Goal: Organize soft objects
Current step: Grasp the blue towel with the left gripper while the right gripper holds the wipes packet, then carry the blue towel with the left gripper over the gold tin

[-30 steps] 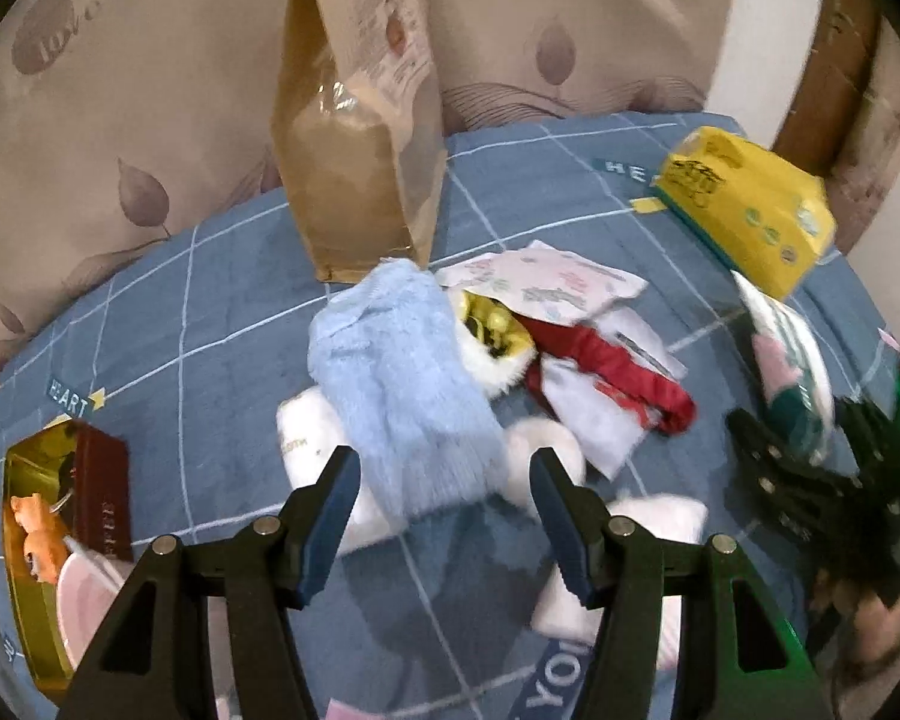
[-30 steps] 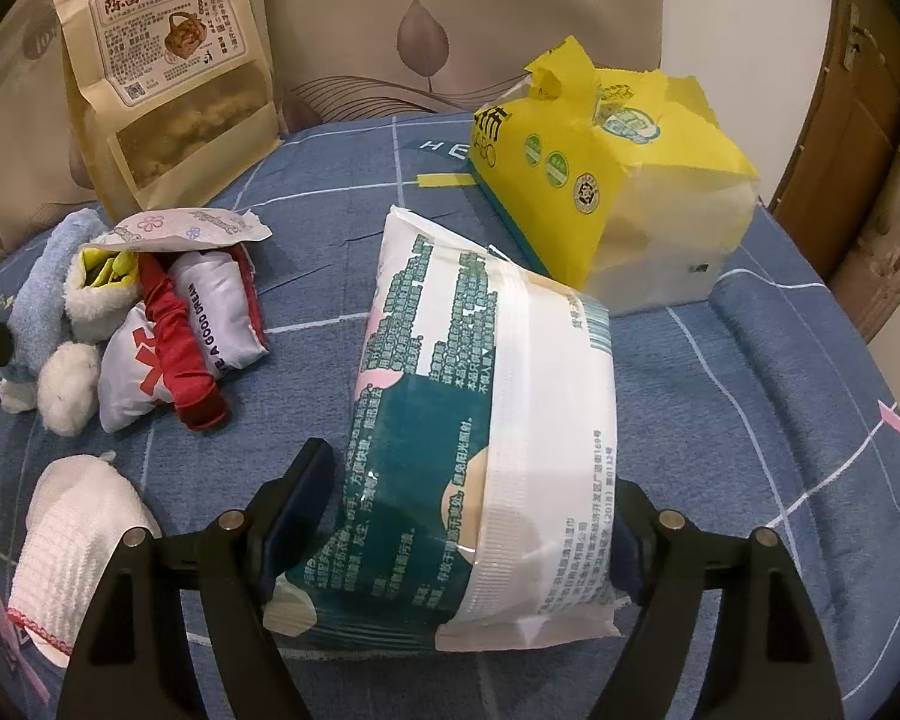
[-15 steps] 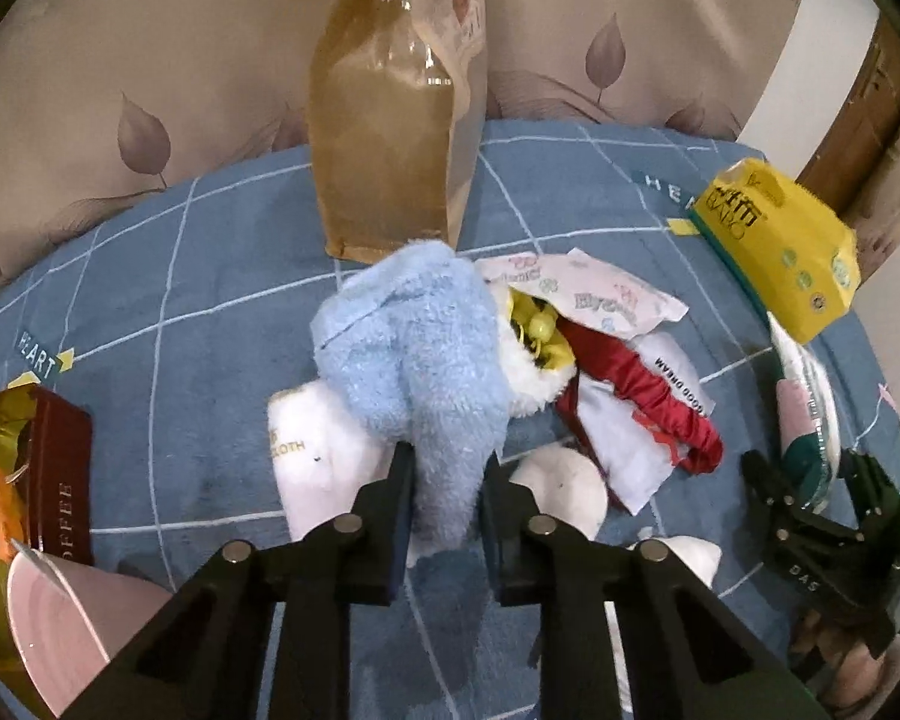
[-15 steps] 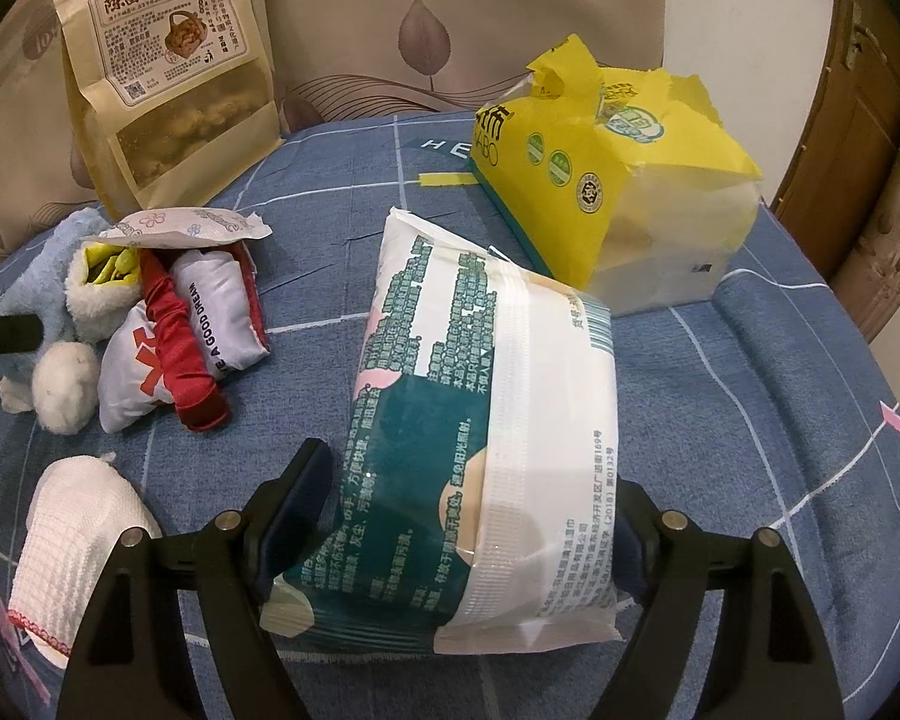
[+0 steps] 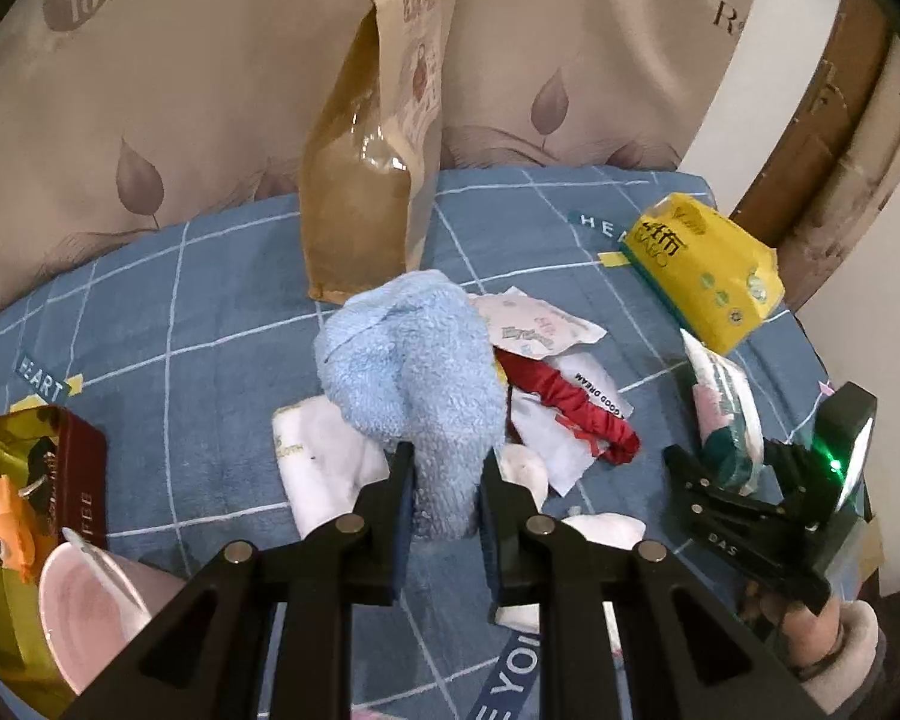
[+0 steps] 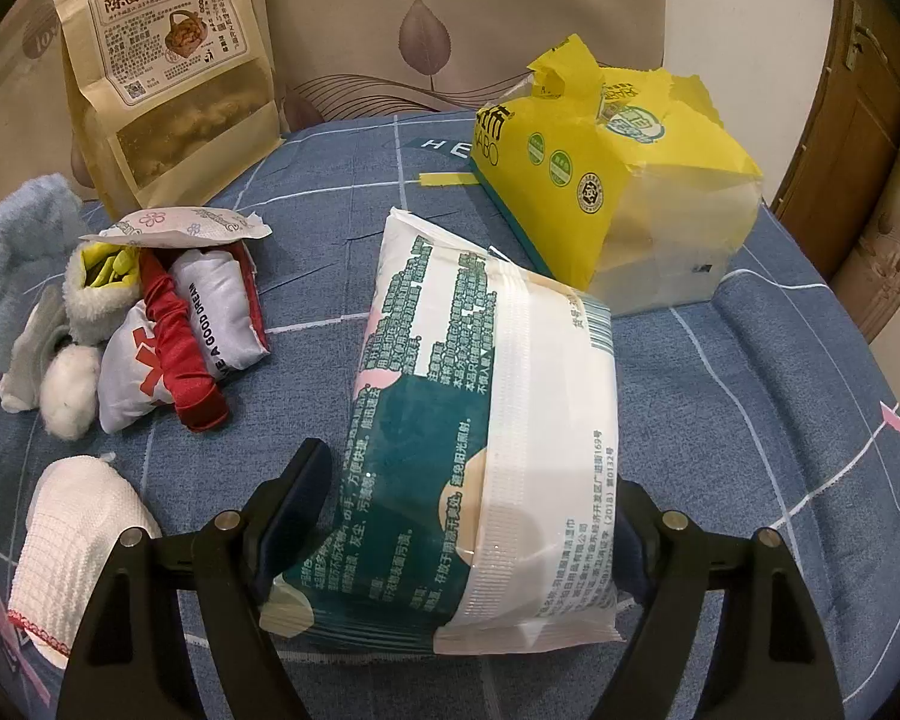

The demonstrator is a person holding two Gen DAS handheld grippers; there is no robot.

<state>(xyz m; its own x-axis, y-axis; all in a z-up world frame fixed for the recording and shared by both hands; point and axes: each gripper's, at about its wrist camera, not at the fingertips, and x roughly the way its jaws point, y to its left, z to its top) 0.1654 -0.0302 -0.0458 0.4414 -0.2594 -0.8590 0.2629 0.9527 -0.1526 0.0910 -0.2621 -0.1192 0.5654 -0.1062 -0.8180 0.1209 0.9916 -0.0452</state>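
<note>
A fluffy light-blue cloth [image 5: 414, 360] rises out of the pile in the middle of the blue checked bedspread [image 5: 198, 324]. My left gripper [image 5: 447, 480] is shut on its lower end, and the cloth hangs bunched above the fingers. The same blue cloth [image 6: 12, 240] shows at the far left of the right wrist view. My right gripper [image 6: 468, 480] is shut on a white-and-teal wipes pack [image 6: 486, 420], its right finger hidden behind the pack. From the left wrist view the right gripper [image 5: 726, 480] holds that pack [image 5: 723, 402] on edge.
A tall brown snack bag [image 5: 366, 180] stands behind the pile and a yellow tissue pack [image 6: 600, 180] lies at the back right. A red band [image 6: 180, 348], small white pouches and a white knitted cloth [image 6: 72, 534] lie around. A gold-and-red tin [image 5: 24, 468] and pink cup [image 5: 84, 606] sit left.
My left gripper's jaws went from wide open to shut on the blue cloth and then rose, pulling the cloth up off the pile. The right gripper and its pack have stayed put.
</note>
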